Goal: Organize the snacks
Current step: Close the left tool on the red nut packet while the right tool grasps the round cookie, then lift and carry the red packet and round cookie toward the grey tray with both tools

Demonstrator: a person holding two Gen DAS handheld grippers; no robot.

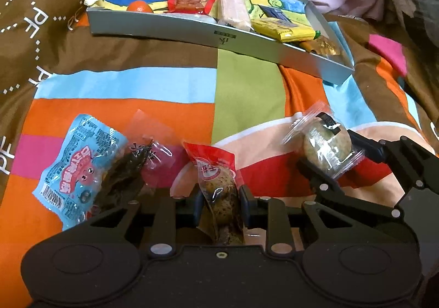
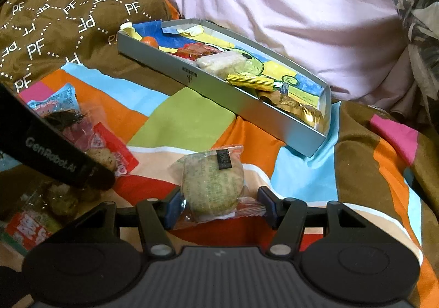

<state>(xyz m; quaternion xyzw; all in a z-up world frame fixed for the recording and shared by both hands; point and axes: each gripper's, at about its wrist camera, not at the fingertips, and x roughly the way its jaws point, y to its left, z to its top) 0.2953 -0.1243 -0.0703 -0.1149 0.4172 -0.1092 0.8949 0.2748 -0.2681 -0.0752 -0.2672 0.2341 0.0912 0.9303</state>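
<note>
Item 1. Blue packet (image 1: 79,168): lies flat on the bedspread (image 1: 247,83), far left, untouched. Beside it a dark snack in clear wrap (image 1: 129,173), partly overlapping the blue packet's right edge. Both wait their turn; neither should be dragged along when the neighbour is lifted.

Item 2. Red-topped packet (image 1: 216,179): between the pads of the left hand-held gripper (image 1: 219,207), which is clamped on its lower body, the red end pointing away toward the tray. Judgement: the grip sits low on a soft, slippery wrapper, so the lift is best made straight up and slowly, keeping the packet clear of the dark snack at its left.

Item 3. Round cake in clear wrap (image 2: 212,184): on the bedspread, inside the right hand-held gripper (image 2: 219,206). The left pad touches the wrapper, the right pad meets only the crimped edge; the jaws stand partly apart, and whether they truly grip the cake cannot be told. Judgement: closing on the cake's body, not on the loose film, would hold better.

Item 4. Grey tray (image 1: 192,30): beyond the packets, lined with coloured paper, already holding a small orange (image 1: 140,7), a red packet, a pale bar (image 1: 233,10), a yellow packet (image 1: 282,29) and gold-wrapped pieces at its right end. Open room shows at its left half; that is the likelier spot to set the held packet down.
</note>
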